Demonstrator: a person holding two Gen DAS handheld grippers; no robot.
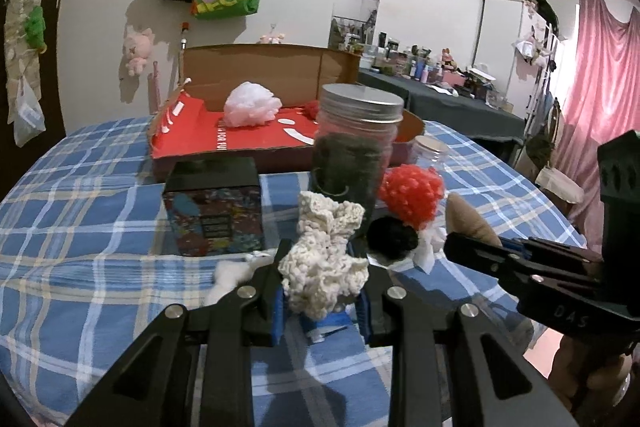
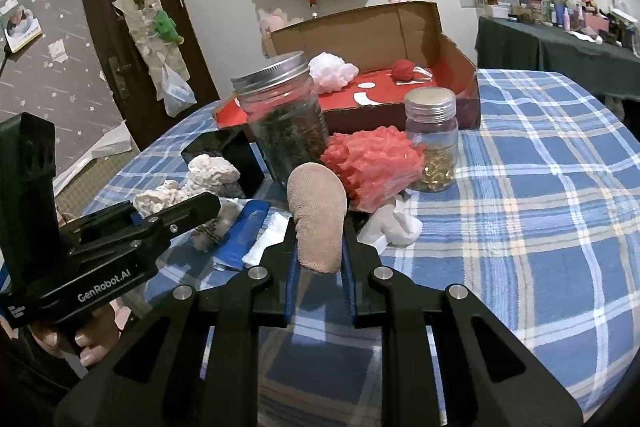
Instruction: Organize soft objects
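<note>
My left gripper [image 1: 322, 291] is shut on a cream crocheted piece [image 1: 326, 255], held above the checked tablecloth; it also shows in the right wrist view [image 2: 188, 187]. My right gripper [image 2: 320, 259] is shut on a tan knitted sock-like piece [image 2: 319, 223], whose tip shows in the left wrist view [image 1: 470, 219]. A red mesh puff [image 2: 372, 163] and a black yarn ball [image 1: 392, 237] lie by the jars. A red-lined cardboard box [image 1: 240, 143] at the back holds a white puff [image 1: 252, 105] and a red yarn ball [image 2: 404, 70].
A large jar [image 1: 352, 147] with dark contents and a small jar [image 2: 432, 143] with golden bits stand mid-table. A black patterned box [image 1: 214, 211] sits left of the large jar. White tissue [image 2: 394, 223] and a blue item [image 2: 242, 235] lie near the grippers.
</note>
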